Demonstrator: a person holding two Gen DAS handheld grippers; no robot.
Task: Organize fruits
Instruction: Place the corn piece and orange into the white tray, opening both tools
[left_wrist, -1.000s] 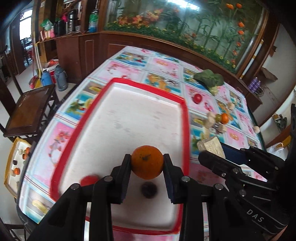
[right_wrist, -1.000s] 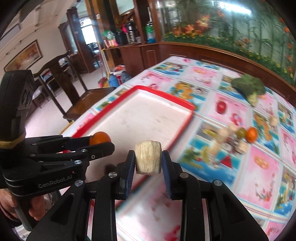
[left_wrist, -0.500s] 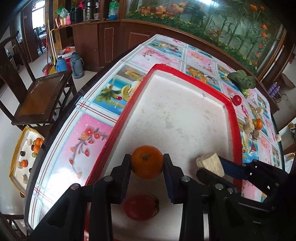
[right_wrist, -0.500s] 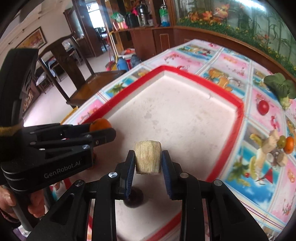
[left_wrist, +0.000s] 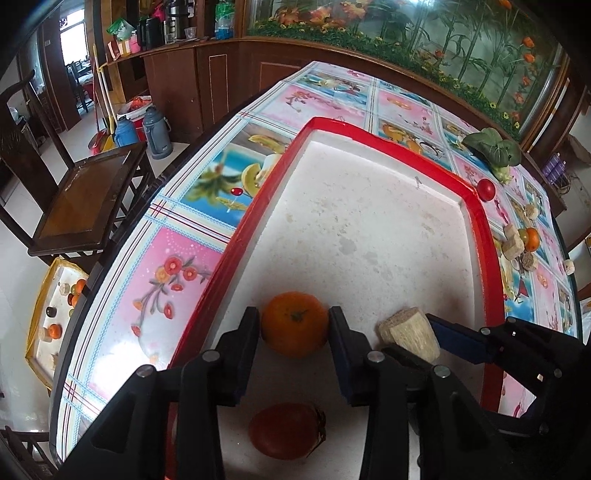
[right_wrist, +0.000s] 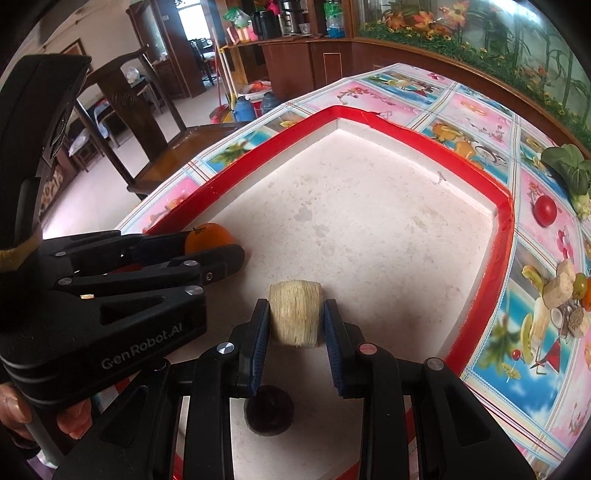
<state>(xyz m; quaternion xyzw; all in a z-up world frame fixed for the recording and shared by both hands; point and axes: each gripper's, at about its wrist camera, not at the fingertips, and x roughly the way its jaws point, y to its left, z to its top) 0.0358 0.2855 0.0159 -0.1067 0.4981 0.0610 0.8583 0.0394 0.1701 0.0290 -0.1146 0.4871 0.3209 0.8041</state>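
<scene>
Orange (left_wrist: 294, 324), between the opening left gripper (left_wrist: 293, 345) jaws, may roll into the tomato (left_wrist: 286, 430); right gripper (right_wrist: 295, 334) clamps a cane piece (right_wrist: 294, 317).

Dark wooden chair (left_wrist: 85, 192), pale tiled floor (left_wrist: 22, 258), wood-panelled cabinets (left_wrist: 207, 85)

A wooden chair (left_wrist: 85, 199) stands beside the table; 2 flasks (left_wrist: 146, 131) behind it.
</scene>
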